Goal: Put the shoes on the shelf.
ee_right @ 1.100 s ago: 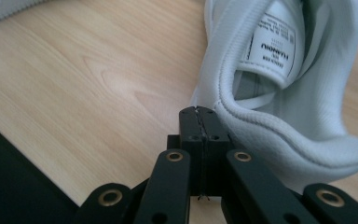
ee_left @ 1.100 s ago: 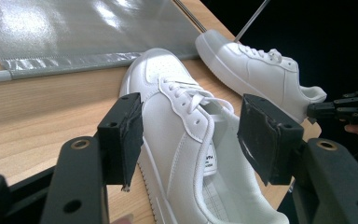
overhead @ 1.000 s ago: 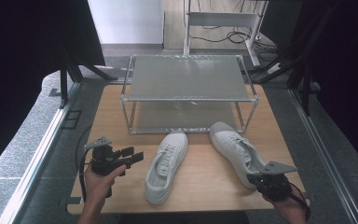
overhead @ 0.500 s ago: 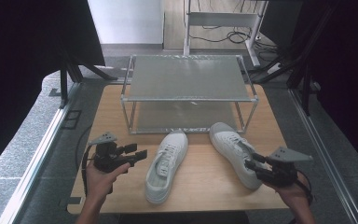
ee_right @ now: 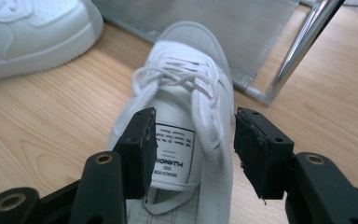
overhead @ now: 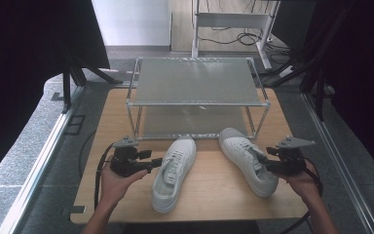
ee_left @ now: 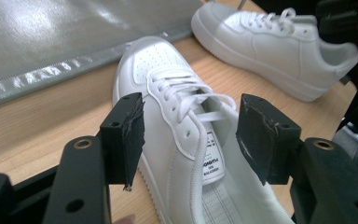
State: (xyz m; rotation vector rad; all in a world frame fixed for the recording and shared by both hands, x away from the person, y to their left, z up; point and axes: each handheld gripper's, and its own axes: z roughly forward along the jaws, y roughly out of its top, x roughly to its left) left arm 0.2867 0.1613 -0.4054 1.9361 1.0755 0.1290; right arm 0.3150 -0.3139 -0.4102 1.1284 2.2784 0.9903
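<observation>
Two hand-held grippers poised at a pair of white sneakers on a wooden table (overhead: 214, 190).
The left gripper (overhead: 157, 161), jaws apart, straddles the collar of the left sneaker (overhead: 174, 172); the right gripper (overhead: 262, 161), jaws likewise apart, straddles the tongue of the right sneaker (overhead: 247, 159) (both shoes lie toes toward the wire shelf rack (overhead: 197, 87), just in front of it).

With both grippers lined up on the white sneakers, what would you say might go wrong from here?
The left gripper stands open over the left sneaker's collar, close to its loose laces; closing could catch a lace rather than the upper. The right gripper straddles the right sneaker's tongue, which may fold and slip. Both toes sit near the metal rack's lower frame, so a forward push might knock it.
</observation>
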